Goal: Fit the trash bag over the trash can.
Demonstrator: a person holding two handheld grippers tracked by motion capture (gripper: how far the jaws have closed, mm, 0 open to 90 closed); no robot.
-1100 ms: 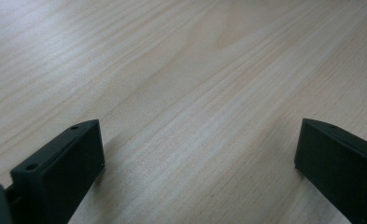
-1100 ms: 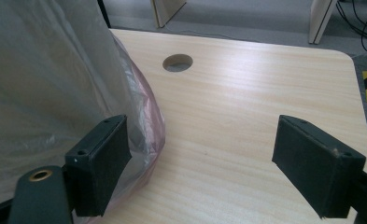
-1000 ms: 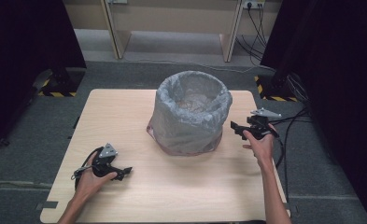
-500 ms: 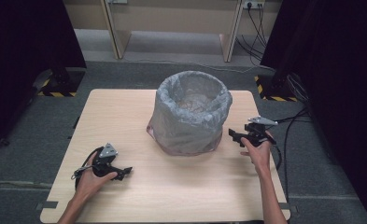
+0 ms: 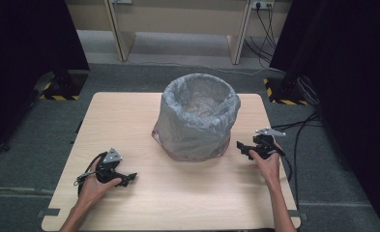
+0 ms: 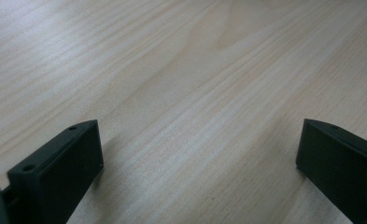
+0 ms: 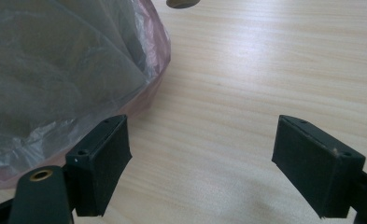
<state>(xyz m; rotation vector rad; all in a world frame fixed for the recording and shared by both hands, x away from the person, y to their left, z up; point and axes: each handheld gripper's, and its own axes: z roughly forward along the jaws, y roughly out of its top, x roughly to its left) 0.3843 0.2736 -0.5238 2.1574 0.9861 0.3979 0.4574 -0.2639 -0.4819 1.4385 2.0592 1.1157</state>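
A bin (image 5: 197,123) lined with a plastic bag (image 7: 55,70) stands mid-table (image 5: 178,193). The right gripper (image 5: 248,149), jaws wide and empty, sits just beside it; the left gripper (image 5: 124,179) rests likewise, well apart. Approach low; pinch film only.

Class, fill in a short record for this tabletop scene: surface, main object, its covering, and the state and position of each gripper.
surface: light wooden table
main object: round bin, upright, near the table's middle, toward the far side
covering: grey translucent plastic bag lining the bin and draped over its outside; a pinkish edge shows at the base
left gripper: open, holding nothing, low over bare table at the near left
right gripper: open, holding nothing, beside the bin's right base, one jaw close to the bag
contents of bin: cannot tell
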